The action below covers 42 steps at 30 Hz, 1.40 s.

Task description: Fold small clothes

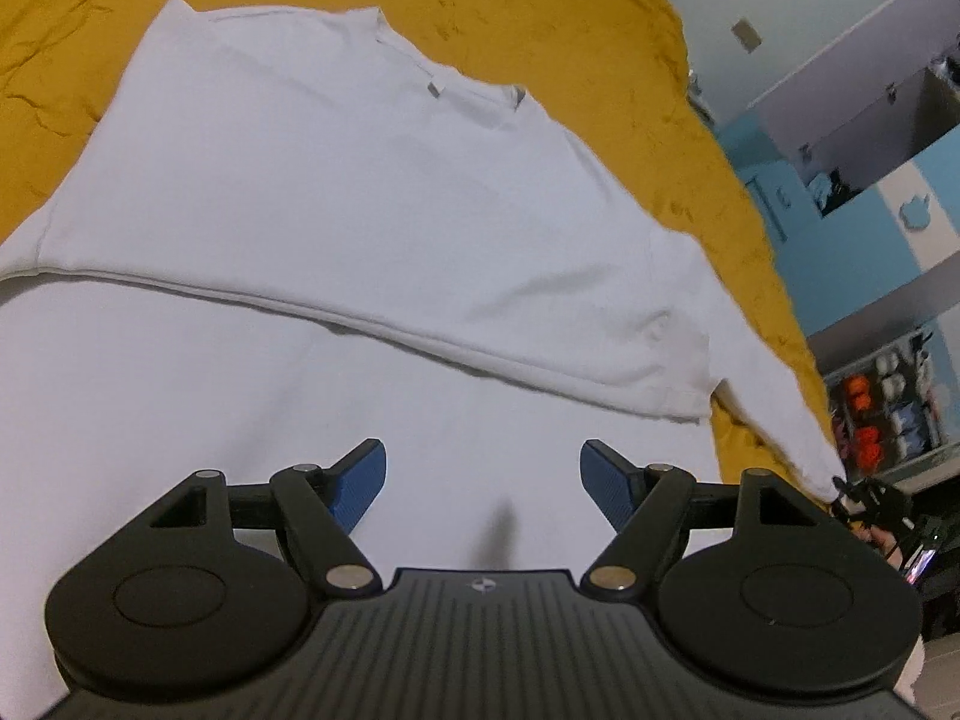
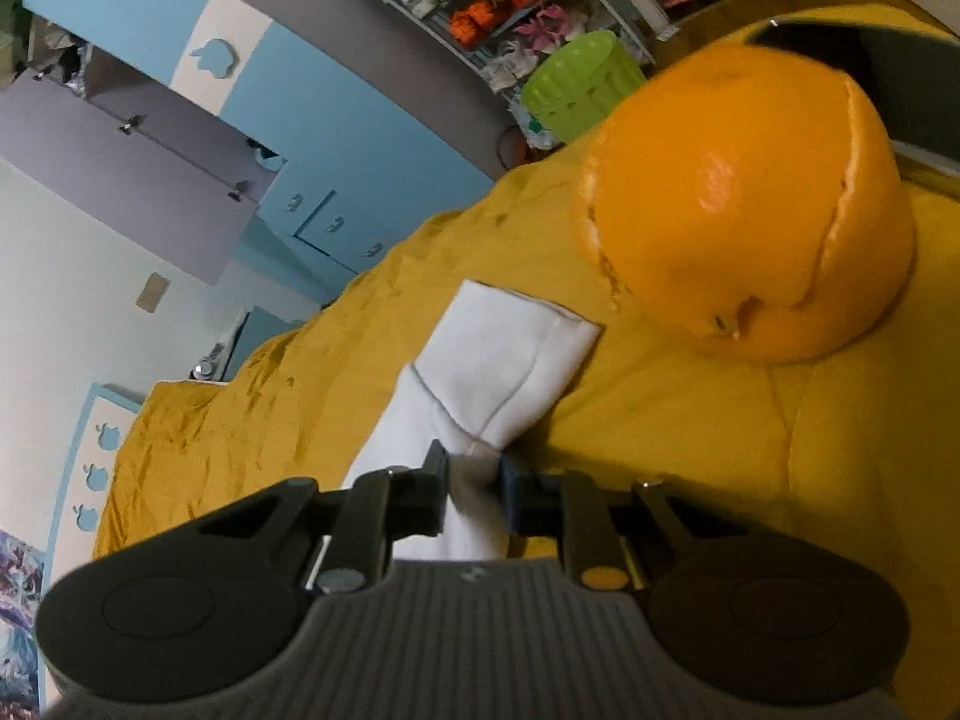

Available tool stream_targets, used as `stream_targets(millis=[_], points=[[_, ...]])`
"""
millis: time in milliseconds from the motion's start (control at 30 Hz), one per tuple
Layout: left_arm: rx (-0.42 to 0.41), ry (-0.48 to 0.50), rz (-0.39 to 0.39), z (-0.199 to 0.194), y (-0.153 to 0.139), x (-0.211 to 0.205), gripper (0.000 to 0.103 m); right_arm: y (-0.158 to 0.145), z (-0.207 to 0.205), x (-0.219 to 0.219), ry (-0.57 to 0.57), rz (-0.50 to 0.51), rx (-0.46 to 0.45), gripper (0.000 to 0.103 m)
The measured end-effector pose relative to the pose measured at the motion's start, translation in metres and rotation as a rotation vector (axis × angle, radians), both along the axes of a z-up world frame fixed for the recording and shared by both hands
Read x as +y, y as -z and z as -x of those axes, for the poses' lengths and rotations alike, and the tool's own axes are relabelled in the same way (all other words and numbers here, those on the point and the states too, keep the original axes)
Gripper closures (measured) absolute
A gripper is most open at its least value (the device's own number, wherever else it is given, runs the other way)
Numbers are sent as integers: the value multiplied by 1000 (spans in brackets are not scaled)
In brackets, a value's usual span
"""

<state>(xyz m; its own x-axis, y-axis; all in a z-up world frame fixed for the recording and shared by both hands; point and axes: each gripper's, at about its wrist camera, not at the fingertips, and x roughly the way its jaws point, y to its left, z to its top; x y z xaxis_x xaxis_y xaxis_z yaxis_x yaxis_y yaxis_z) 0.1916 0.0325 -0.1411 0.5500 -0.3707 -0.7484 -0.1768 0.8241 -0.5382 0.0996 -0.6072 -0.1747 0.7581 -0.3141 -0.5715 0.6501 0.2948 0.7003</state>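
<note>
White cotton sweatshirt (image 1: 336, 180), limp and light on the mustard bedspread (image 1: 540, 18), hung by its cuff (image 2: 510, 354) from the right gripper (image 2: 474, 480)'s closed jaws, the left gripper (image 1: 480, 480) wide open, empty.

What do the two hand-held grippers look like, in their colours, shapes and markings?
The left gripper has a dark grey ribbed body with a small round emblem, two black round discs at its sides, black link arms with silver pivot pins, and blue textured finger pads. The right gripper has the same ribbed grey body, black discs and silver pins.
</note>
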Motion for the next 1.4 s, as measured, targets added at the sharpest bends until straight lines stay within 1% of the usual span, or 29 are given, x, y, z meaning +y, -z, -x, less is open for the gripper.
stream_targets(millis=[67,167,233,300,367,433,467,533,633,700,733,800,867,900,933,1000,1100,1133,1167,1200,1233,1267,1300,1333,1400], points=[[-21,-31,16,5,-1,6,16,-13,4,6,-39,28,-24,92],[-35,-62,46,11,-1,17,16,-45,2,25,-119,81,-87,92],[-36,-68,57,15,0,23,16,-69,-4,46,-198,112,-144,92],[-36,-72,66,18,1,29,16,-96,-15,80,-310,136,-219,92],[-30,-84,81,23,4,36,16,-118,-23,117,-411,157,-287,92],[-22,-100,97,28,6,44,16,-141,-28,167,-523,165,-365,92],[-22,-106,106,32,7,49,16,-149,-29,189,-567,149,-398,92],[-15,-118,124,38,9,58,16,-158,-33,239,-682,84,-464,92],[-22,-137,145,48,8,71,16,-162,-39,326,-864,25,-514,92],[-30,-151,146,53,7,78,16,-154,-42,377,-954,0,-502,92],[-29,-162,138,56,6,83,16,-144,-45,406,-1002,-30,-477,91],[-35,-194,112,62,5,93,16,-117,-44,454,-1063,-105,-414,79],[-44,-239,102,69,7,105,16,-91,-41,490,-1113,-148,-325,29],[-41,-260,107,70,8,111,16,-79,-38,501,-1132,-153,-272,26],[-34,-283,119,72,10,118,16,-72,-33,509,-1159,-149,-238,27],[-39,-315,135,72,12,126,16,-66,-25,508,-1185,-147,-210,27],[-68,-342,154,64,10,131,16,-71,-20,479,-1148,-121,-190,27],[-77,-346,157,59,9,133,16,-73,-19,465,-1131,-94,-177,27],[-88,-346,162,52,8,134,16,-70,-15,451,-1114,-51,-166,27],[-94,-348,168,47,8,134,16,-74,-16,436,-1098,-2,-158,26],[-105,-350,176,42,8,133,16,-76,-19,414,-1068,58,-139,26],[-118,-349,183,37,8,131,16,-77,-19,398,-1036,93,-114,26],[-127,-349,183,29,8,131,16,-75,-19,377,-1004,103,-95,26],[-136,-347,180,20,8,130,16,-67,-13,352,-963,87,-79,25],[-147,-332,172,5,10,125,16,-50,-8,317,-879,2,-61,25]])
